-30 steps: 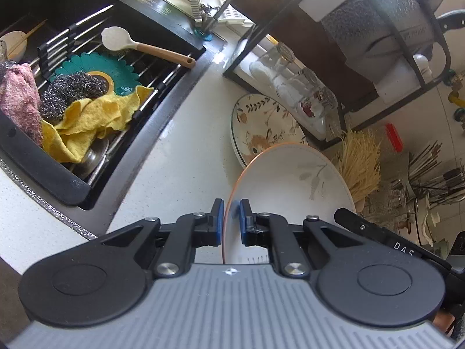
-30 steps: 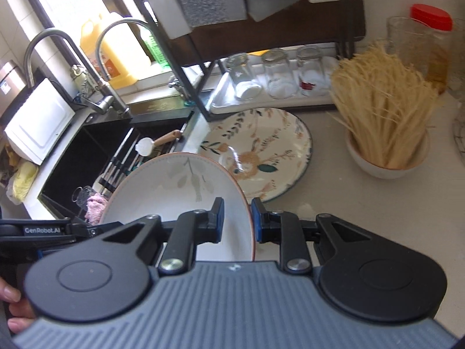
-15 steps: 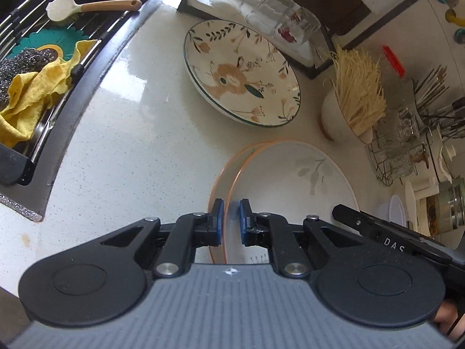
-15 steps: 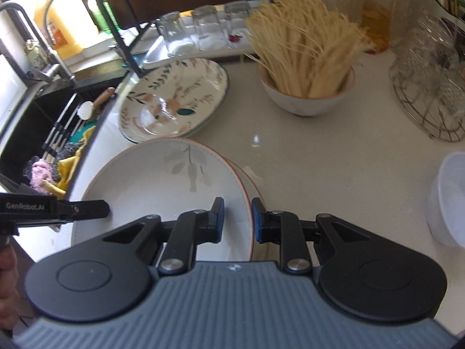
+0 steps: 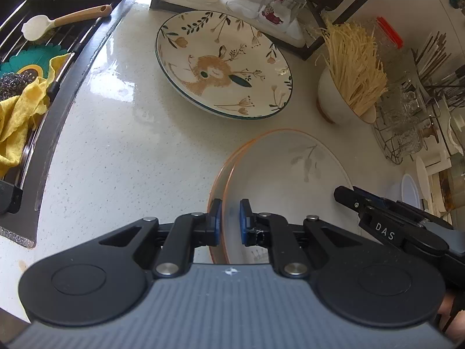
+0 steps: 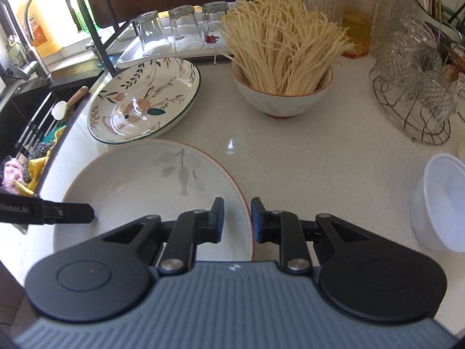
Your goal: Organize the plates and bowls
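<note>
Left wrist: my left gripper is clamped on the orange-rimmed plate's near rim, lower centre. Right wrist: my right gripper pinches the opposite rim; glazed, stiff, breakable, probably slippery, so rim-holds suit

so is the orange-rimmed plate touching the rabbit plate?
Apart. The left wrist view shows a bare strip of countertop between the orange-rimmed plate and the rabbit plate.
</note>
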